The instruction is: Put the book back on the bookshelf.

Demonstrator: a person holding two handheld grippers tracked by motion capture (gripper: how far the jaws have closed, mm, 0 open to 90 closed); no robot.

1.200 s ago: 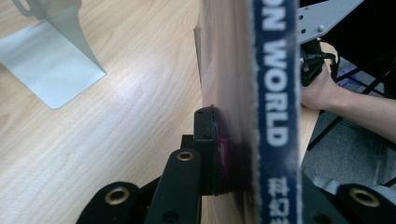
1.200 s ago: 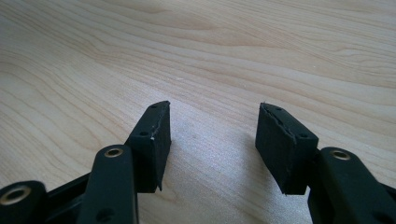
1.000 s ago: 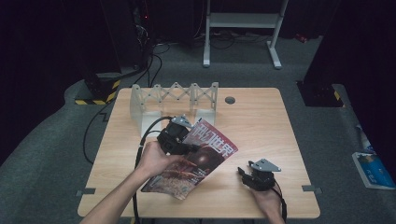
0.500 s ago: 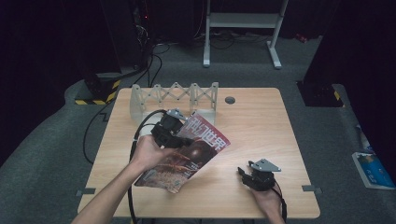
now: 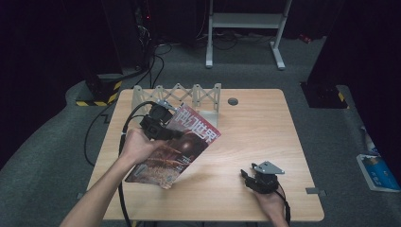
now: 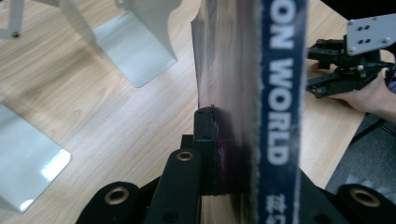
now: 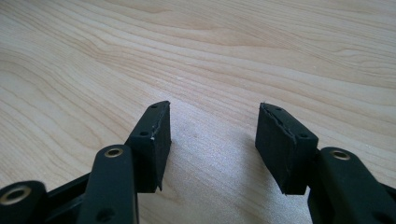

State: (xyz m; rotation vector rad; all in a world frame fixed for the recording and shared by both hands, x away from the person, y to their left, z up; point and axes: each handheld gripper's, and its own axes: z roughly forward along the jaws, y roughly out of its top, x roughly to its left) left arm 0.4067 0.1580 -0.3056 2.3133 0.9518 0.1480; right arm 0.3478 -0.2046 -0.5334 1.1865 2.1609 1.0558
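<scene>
L gripper (image 5: 163, 126), fingers clamped on magazine (image 5: 182, 146), is lifting it further toward rack (image 5: 177, 94); R gripper (image 5: 253, 178) is resting unmoved on counter (image 5: 255, 127), fingers apart.

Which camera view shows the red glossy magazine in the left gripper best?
The high view: the whole cover of the red glossy magazine shows, held tilted by the left gripper over the table. The left gripper view gives its blue spine edge-on between the shut jaws. The right gripper view gives bare tabletop.

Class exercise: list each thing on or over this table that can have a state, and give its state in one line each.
magazine: closed, clamped, tilted with one corner near the table.
left gripper: shut on the magazine.
right gripper: open, holding nothing, low over the table.
expanding rack: upright, stretched out, no magazine in it.
</scene>
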